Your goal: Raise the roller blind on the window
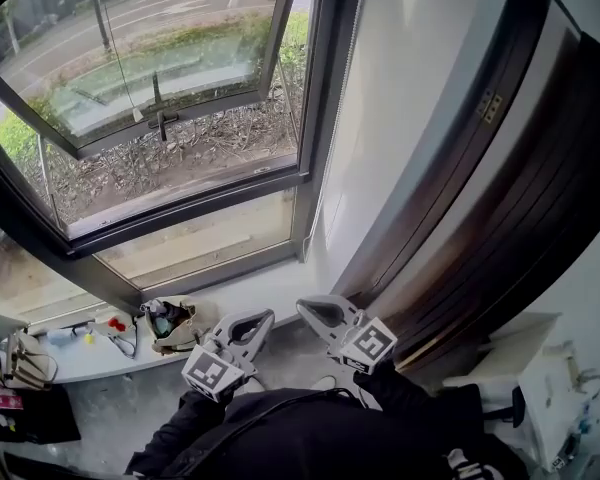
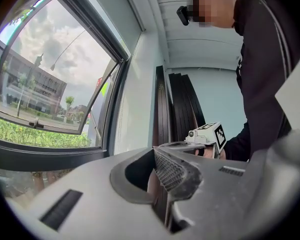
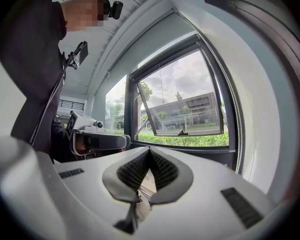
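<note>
You hold two, side by side: the left hand-held gripper (image 1: pixel 263 319) and the right hand-held gripper (image 1: pixel 307 309), both clamped tight on nothing. Only the head view shows the one sill (image 1: pixel 265 284) just beyond them.

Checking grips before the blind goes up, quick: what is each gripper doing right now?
Left gripper: closed, nothing between its jaws.
Right gripper: closed, nothing between its jaws.

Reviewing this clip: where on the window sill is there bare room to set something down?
The sill is bare from the open pouch rightward to the corner by the dark panels. Left of the pouch it is crowded: small red items and a bag.
</note>
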Tool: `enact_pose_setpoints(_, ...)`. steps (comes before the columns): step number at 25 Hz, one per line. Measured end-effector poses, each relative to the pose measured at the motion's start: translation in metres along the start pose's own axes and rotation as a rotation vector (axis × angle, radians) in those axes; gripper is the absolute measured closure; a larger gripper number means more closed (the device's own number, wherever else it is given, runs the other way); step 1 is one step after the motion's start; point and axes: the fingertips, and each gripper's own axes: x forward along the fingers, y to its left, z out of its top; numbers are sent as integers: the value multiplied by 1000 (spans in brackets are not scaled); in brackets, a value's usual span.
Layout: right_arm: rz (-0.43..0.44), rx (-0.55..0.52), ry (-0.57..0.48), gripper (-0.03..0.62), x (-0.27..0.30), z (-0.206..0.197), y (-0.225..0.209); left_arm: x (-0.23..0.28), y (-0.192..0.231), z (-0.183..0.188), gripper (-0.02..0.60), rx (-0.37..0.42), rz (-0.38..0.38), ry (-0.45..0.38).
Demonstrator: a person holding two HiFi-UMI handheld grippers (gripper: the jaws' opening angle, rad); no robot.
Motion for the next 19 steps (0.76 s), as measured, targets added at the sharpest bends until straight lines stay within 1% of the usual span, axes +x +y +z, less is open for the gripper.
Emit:
enact_pose_setpoints(4, 13, 6, 19, 589, 0, -5, 1, 5, -2, -1, 575, -11, -8, 4)
enact_pose_setpoints(9, 32, -3, 20, 589, -3, -7, 1, 10, -7, -6, 575, -16, -21, 25)
enact_pose_setpoints(13, 41, -12, 18, 589, -4, -6, -2, 13, -5, -5, 575, -17, -15, 23)
enact_pose_setpoints(19, 40, 3, 9, 589, -5, -2, -5, 15, -2, -8, 574, -35, 8, 24)
